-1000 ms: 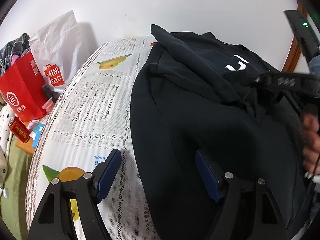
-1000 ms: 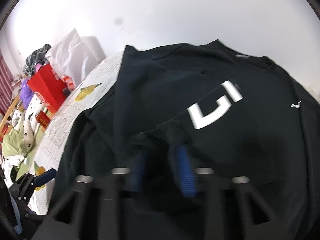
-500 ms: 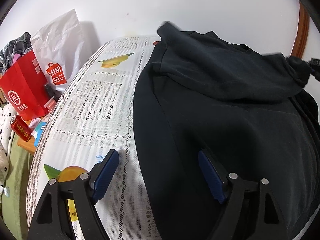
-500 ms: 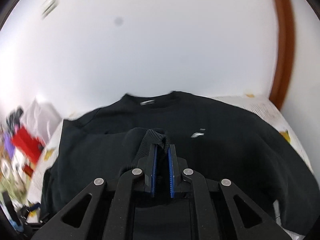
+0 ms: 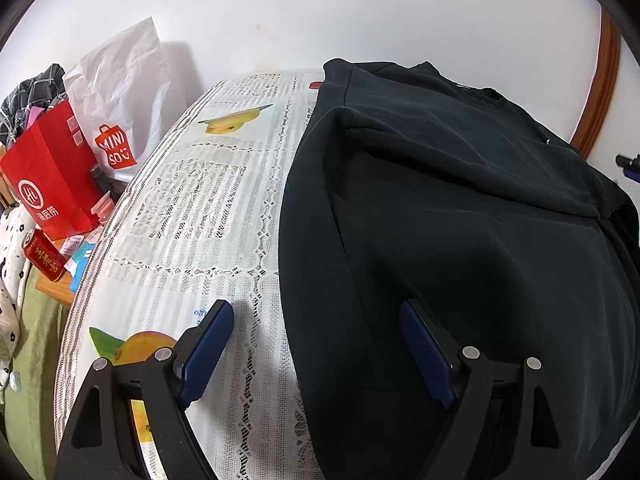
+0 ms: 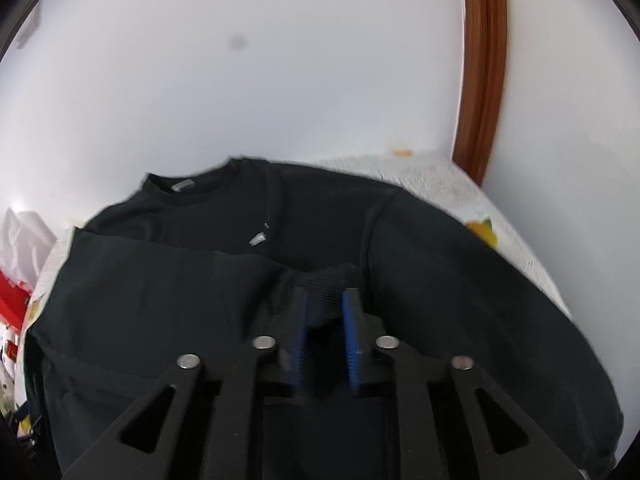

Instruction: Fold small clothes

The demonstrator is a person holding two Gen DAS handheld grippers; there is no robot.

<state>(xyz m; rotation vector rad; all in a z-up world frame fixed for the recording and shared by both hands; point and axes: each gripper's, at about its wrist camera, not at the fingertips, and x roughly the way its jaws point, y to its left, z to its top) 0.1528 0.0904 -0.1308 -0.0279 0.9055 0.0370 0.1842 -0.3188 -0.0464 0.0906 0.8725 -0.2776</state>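
Note:
A black sweatshirt (image 5: 460,200) lies on a round table with a white lace cloth (image 5: 208,216). Its left sleeve is folded across the chest. My left gripper (image 5: 316,344) is open and empty, straddling the sweatshirt's left edge low over the table. In the right wrist view the sweatshirt (image 6: 460,280) lies spread out, collar at the far side. My right gripper (image 6: 326,320) has its blue pads a little apart with the ribbed sleeve cuff (image 6: 324,280) between them, low over the chest.
A red shopping bag (image 5: 52,184), a white Miniso bag (image 5: 120,92) and a red can (image 5: 44,260) crowd the left beside the table. A white wall stands behind the table. A brown door frame (image 6: 480,68) stands at the right.
My right gripper carried the sleeve cuff across the chest to the right and lowered it. Its pads have parted slightly. The left gripper stayed open in place.

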